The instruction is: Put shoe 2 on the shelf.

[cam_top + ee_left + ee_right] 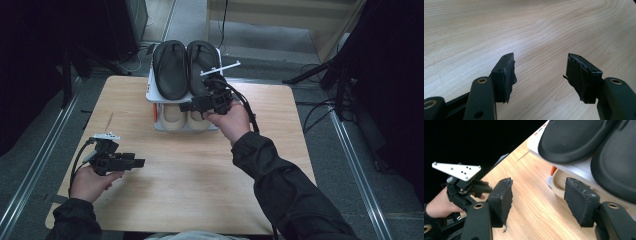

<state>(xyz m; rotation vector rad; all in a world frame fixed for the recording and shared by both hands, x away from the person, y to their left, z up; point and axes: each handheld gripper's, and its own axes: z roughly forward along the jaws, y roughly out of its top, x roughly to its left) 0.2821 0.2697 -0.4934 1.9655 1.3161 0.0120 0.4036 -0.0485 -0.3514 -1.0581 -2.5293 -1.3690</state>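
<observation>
1. Wooden surface (200,170) carries a white two-tier shoe rack (156,95) at its far edge.
2. Black sandals (171,67) lie on the rack's top tier, beige slippers (172,116) below.
3. Right tongs (196,105) hang open just before the rack; next, probably closing on a shoe.
4. Left tongs (137,162) wait open, well short of it.

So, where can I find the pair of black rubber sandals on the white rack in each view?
High view: the black rubber sandals lie side by side on top of the white rack, top centre, at the far edge of the wooden table.
Left gripper view: bare wooden table between open jaws, no sandals.
Right gripper view: upper right, overhanging the rack's top shelf.
Shared landmark: the wooden table.
</observation>
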